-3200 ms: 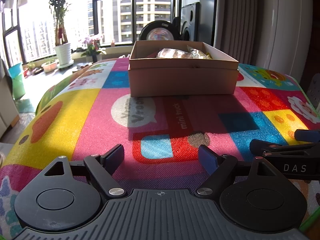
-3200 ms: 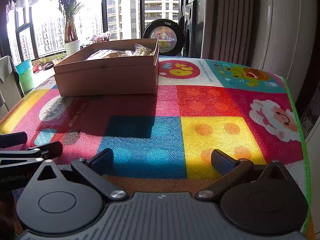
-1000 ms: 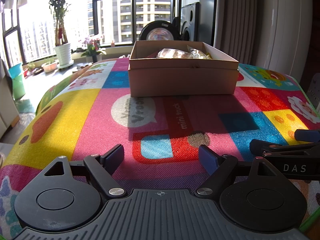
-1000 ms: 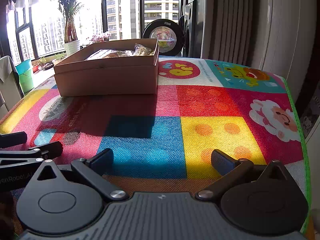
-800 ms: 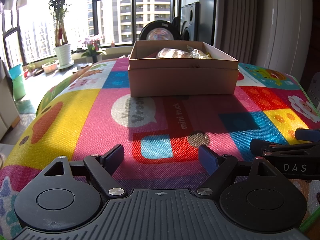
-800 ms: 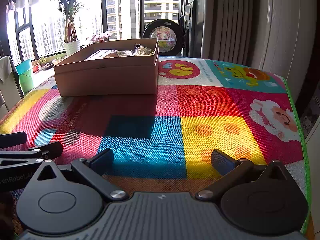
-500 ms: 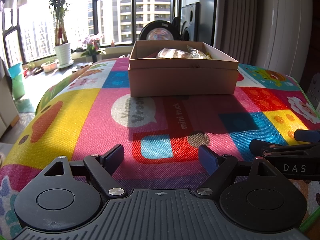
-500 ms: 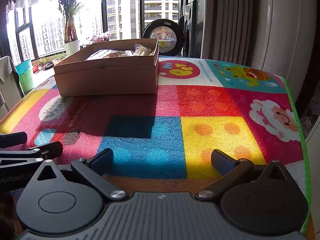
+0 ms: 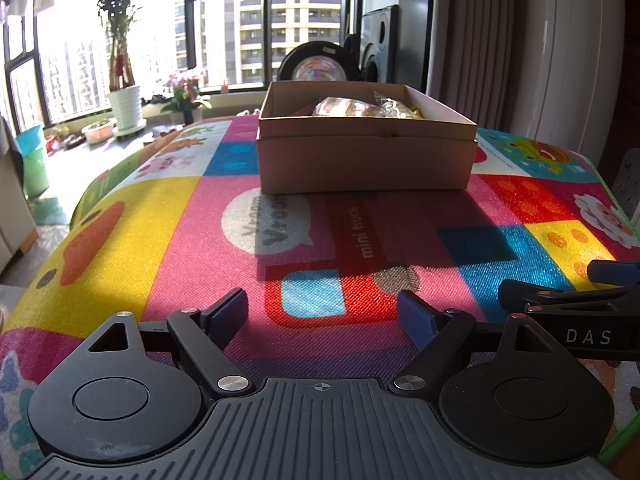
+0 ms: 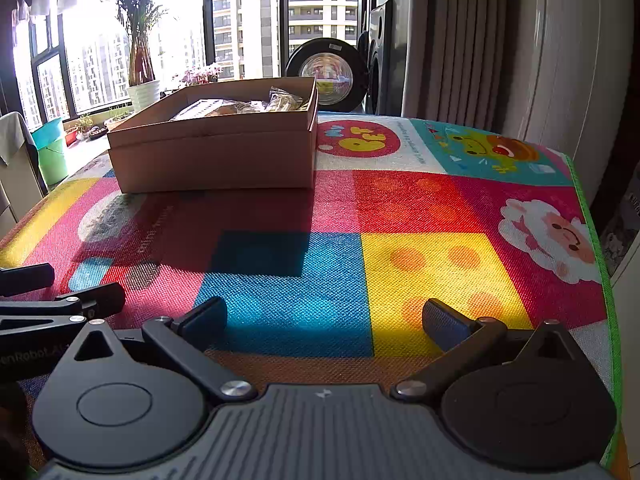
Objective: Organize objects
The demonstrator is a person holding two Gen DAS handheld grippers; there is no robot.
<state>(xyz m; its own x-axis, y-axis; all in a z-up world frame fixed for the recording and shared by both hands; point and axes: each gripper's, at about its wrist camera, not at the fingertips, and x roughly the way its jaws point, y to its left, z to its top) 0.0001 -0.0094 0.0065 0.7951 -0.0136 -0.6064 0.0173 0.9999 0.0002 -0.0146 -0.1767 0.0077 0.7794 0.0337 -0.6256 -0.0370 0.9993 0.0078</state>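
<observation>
Two grippers, both low over the desk's patterned mat (image 9: pixel 168 216) on the near side of the cardboard box (image 9: pixel 366 160). Left gripper (image 9: pixel 322 314): jaws spread wide, nothing between them. Right gripper (image 10: pixel 325 320): jaws likewise apart and empty, just beside the left one. Cardboard box: open-topped, standing on the mat well beyond both grippers. Clear-wrapped packets (image 9: pixel 362 108): lying inside the box. Potted plant (image 10: pixel 140 40): behind the box, by the window.

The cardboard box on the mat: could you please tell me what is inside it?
The cardboard box holds crinkly clear plastic packets with something brownish inside. Its walls hide the bottom and anything lying lower.
</observation>
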